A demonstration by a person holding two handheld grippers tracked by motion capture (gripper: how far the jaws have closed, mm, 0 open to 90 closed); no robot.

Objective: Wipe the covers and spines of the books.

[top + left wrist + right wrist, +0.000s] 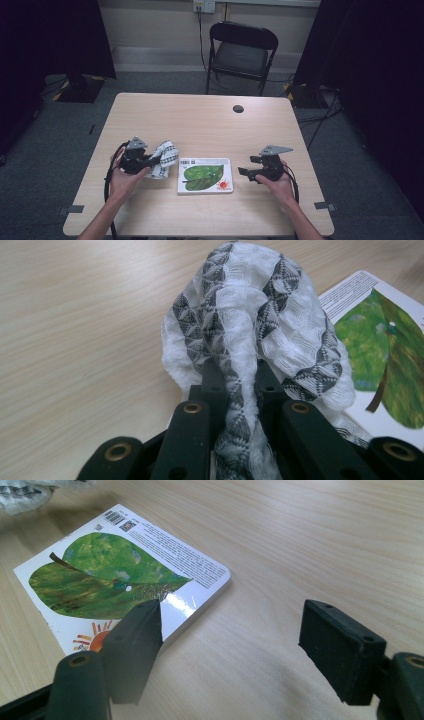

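A white cloth with grey triangle bands (163, 158) (260, 335) is bunched up and held just above the table, left of a board book. My left gripper (152, 162) (235, 385) is shut on a fold of it. The book (205, 175) (115, 575) lies flat, back cover up, showing a green leaf and a small sun. To its right, my right gripper (246, 172) (232, 630) stands open just off the book's near corner, with nothing between its jaws.
The light wood table (200, 120) has a round cable hole (238, 108) near its far edge. Behind the table stands a black folding chair (240, 52). Dark curtains hang on both sides of the room.
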